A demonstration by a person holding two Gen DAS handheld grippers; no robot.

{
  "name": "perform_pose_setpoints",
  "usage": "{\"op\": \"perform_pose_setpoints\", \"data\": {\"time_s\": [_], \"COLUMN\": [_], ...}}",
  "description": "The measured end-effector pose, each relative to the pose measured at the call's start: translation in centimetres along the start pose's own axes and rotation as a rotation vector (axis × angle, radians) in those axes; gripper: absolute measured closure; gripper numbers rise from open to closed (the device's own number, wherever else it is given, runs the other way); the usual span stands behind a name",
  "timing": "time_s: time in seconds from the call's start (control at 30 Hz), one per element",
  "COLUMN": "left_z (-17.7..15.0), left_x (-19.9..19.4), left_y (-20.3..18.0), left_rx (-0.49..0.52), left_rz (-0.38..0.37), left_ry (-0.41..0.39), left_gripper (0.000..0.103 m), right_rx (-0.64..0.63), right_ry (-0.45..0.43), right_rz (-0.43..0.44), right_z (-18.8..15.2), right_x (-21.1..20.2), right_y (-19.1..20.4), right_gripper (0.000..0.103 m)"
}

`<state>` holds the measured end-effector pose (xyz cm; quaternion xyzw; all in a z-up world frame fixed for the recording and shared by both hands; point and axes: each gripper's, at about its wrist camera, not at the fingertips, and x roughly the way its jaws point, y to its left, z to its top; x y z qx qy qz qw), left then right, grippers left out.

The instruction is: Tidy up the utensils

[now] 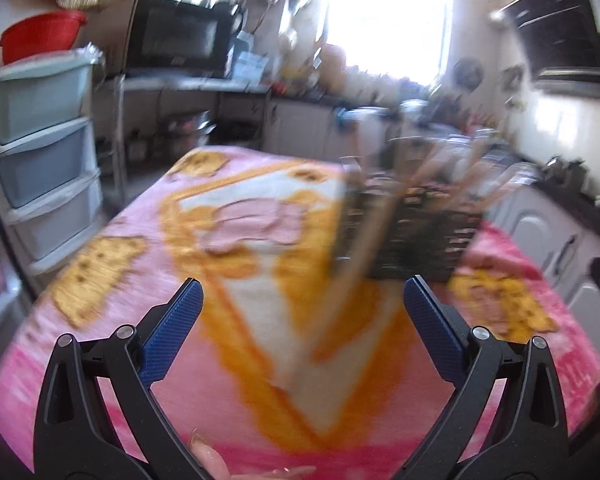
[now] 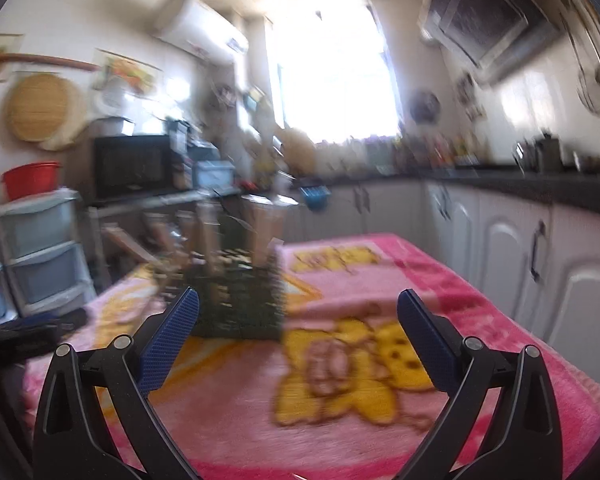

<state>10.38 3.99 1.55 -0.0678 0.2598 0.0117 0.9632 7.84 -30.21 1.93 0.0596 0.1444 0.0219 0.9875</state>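
Pink blanket [image 2: 380,280] carries the utensil holder [image 2: 236,304] beyond both empty, spread tongs [image 2: 298,312].

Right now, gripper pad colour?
Blue, textured pads on both grippers; clearest in the right wrist view.

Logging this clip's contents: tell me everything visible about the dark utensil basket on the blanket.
The utensil basket is a dark, boxy holder whose walls look like open mesh, though motion blur hides detail. It stands upright on the pink and yellow blanket. Several long utensils with wooden-looking handles stick up and lean out of it. Neither pair of tongs touches it; both are open and empty.
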Motion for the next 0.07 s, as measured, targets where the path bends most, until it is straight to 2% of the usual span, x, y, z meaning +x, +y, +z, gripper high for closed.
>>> {"op": "perform_pose_setpoints", "data": {"time_s": [0.07], "left_z": [2.1], "left_x": [2.2], "left_y": [2.6], "left_rx": [-0.018], "left_rz": [0.067], "left_ry": [0.076], "left_gripper": [0.010], "right_rx": [-0.014], "right_ry": [0.173], "right_rz": [-0.091], "right_z": [1.5], "right_x": [4.3], "right_y": [-2.2], "right_gripper": [0.006]}}
